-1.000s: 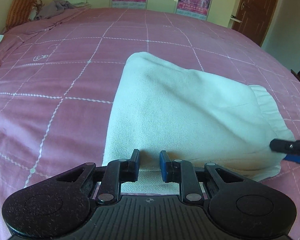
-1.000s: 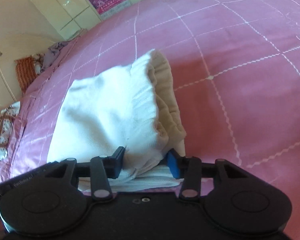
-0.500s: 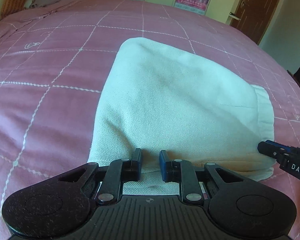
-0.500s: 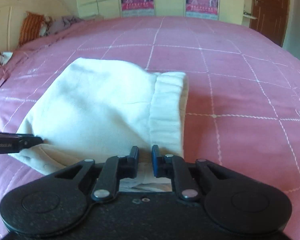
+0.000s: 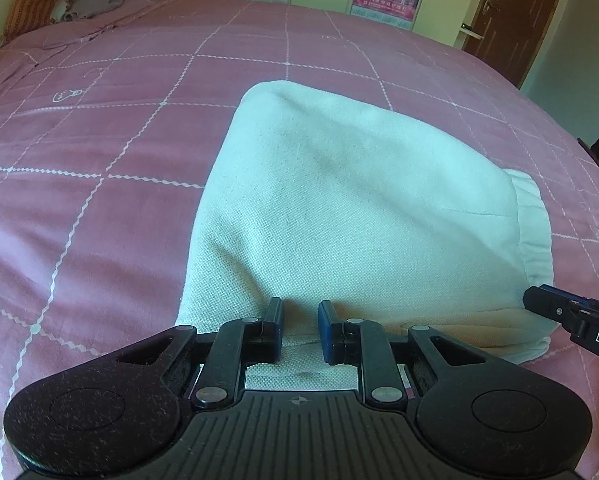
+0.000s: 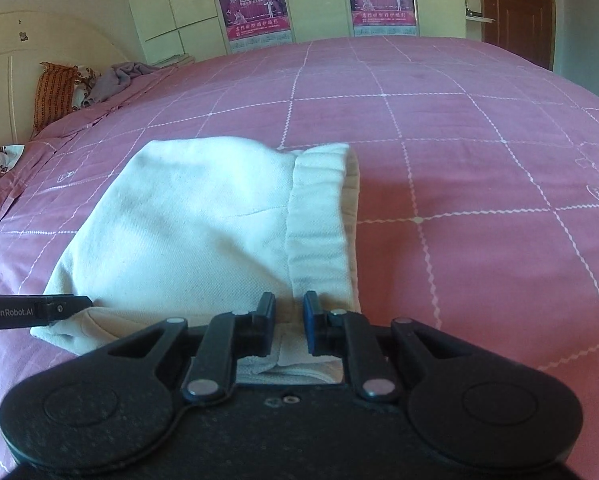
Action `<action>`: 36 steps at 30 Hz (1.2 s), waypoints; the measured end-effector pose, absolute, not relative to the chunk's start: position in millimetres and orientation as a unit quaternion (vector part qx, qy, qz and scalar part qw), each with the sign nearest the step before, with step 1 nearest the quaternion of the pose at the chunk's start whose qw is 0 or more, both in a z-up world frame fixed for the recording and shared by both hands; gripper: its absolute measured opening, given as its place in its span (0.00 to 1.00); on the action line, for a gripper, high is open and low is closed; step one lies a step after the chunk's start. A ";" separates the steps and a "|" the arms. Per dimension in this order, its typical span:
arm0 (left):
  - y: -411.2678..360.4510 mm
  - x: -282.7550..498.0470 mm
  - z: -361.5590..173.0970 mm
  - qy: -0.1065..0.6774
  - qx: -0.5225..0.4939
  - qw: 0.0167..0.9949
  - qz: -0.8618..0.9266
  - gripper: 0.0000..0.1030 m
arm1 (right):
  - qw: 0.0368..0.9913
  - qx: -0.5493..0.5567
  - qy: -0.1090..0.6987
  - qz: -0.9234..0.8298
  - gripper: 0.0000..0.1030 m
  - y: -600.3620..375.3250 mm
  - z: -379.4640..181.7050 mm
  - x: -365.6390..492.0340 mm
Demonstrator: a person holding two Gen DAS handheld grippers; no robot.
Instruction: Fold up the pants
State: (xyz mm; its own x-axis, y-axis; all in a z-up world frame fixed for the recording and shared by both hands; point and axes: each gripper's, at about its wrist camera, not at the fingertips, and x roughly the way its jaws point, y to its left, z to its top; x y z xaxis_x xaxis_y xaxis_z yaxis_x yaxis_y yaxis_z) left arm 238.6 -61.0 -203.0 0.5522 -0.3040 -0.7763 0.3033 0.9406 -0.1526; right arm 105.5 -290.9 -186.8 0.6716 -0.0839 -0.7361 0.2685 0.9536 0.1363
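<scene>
White pants (image 5: 355,200) lie folded over on the pink bed, raised at the near edge; they also show in the right wrist view (image 6: 203,224), with the ribbed waistband (image 6: 319,220) on the right. My left gripper (image 5: 299,322) is shut on the near left edge of the pants, cloth pinched between its fingers. My right gripper (image 6: 289,314) is shut on the near edge by the waistband. The right gripper's tip (image 5: 555,308) shows at the right of the left view; the left gripper's finger (image 6: 55,308) shows at the left of the right view.
The pink checked bedspread (image 6: 459,152) spreads all around. An orange pillow (image 6: 53,92) and a grey bundle of cloth (image 6: 119,76) lie at the far left by the headboard. Wardrobes with posters (image 6: 255,8) and a brown door (image 6: 519,4) stand behind the bed.
Both grippers have carried the near edge of the pants along and lowered it. The right gripper closed on the waistband edge and swung round to face straight across the bed.
</scene>
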 end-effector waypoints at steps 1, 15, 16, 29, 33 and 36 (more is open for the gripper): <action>-60.7 240.1 -201.5 0.442 0.002 0.880 -0.174 0.20 | 0.907 0.116 0.394 -0.095 0.16 -290.3 -185.7 105.9; -83.0 301.0 -197.3 0.418 0.041 0.892 -0.165 0.20 | 0.926 0.046 0.367 -0.079 0.24 -288.5 -151.1 182.4; -83.9 298.5 -202.5 0.410 0.050 0.895 -0.167 0.20 | 0.922 0.034 0.377 -0.083 0.24 -290.6 -158.5 188.2; -86.6 294.4 -190.5 0.396 0.073 0.898 -0.178 0.21 | 0.904 0.047 0.416 -0.088 0.24 -316.1 -195.2 183.4; -99.7 316.8 -177.3 0.388 0.076 0.901 -0.179 0.21 | 0.917 0.063 0.386 -0.079 0.26 -316.2 -168.2 192.6; -112.6 346.8 -182.0 0.406 0.069 0.894 -0.175 0.21 | 0.920 0.051 0.382 -0.074 0.24 -313.3 -160.2 213.3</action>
